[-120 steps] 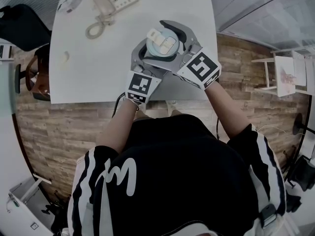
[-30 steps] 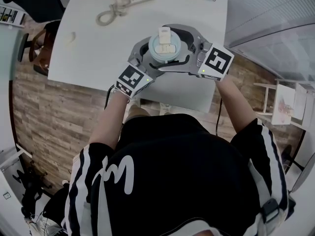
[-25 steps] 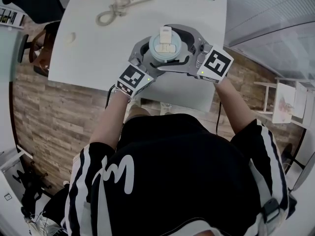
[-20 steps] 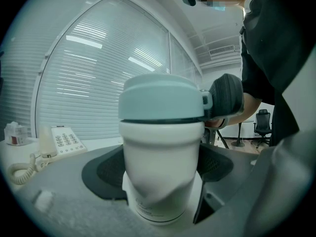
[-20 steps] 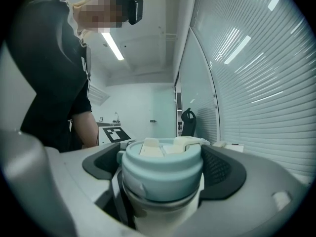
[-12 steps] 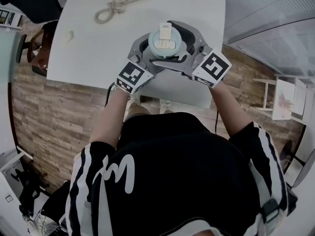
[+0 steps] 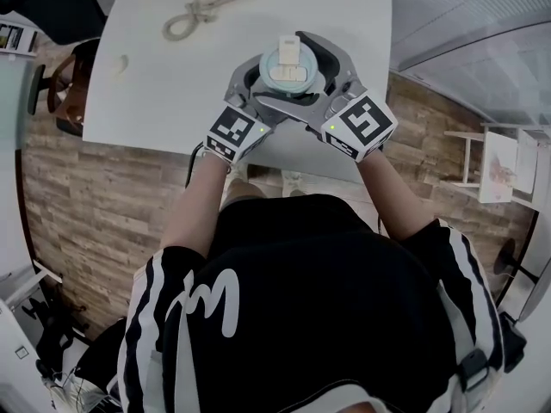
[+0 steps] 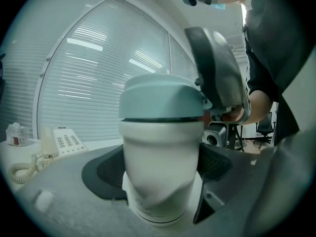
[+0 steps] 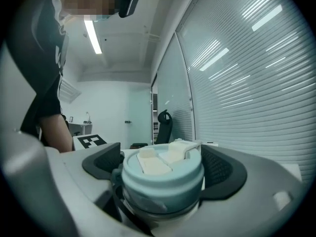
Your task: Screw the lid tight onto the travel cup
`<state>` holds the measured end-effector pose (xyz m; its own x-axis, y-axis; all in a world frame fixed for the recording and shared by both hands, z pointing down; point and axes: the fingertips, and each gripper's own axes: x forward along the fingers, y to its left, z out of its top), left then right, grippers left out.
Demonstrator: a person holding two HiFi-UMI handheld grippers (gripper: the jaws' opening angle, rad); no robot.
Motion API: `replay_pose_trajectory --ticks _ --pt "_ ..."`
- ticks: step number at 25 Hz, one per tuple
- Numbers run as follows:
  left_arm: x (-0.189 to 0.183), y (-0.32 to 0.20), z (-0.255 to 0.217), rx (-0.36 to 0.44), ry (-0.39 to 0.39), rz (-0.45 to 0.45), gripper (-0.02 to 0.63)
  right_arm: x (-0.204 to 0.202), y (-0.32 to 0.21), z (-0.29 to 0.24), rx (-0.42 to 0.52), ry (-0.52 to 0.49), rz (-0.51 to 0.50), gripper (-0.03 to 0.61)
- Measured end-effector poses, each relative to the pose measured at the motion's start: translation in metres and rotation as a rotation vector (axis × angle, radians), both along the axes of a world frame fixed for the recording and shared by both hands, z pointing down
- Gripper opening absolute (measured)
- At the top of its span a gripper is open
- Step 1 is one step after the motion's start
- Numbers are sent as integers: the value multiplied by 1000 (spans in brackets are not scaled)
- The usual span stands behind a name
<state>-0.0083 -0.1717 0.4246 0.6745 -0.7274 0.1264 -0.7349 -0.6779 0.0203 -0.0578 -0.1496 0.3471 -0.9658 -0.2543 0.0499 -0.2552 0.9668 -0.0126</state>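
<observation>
Cup [image 8: 159,147] was upper middle in the head view, over the table [image 7: 155,84]; my left claw [image 8: 160,168] clamped its body to steady it, my right claw [image 9: 164,174] clamped the lid [image 9: 163,184] for twisting.

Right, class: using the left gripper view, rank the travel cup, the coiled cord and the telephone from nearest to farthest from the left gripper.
1. The travel cup: dead centre, held between the jaws of the left gripper.
2. The coiled cord: low at the far left.
3. The telephone: behind the cord, further back on the left.
</observation>
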Motion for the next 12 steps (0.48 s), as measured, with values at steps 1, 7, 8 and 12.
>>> replay_pose_trajectory --ticks 1,7,8,12 --pt "0 0 0 1 0 -3 428 0 -1 0 2 1 28 499" --pt "-1 -1 0 -3 -4 -13 428 3 -6 -8 -5 -40 110 499" --pt "-1 -1 0 -3 -4 -13 428 3 -5 -10 7 -35 88 500" --pt "0 0 0 -4 -5 -11 428 9 8 -15 43 30 -174 503"
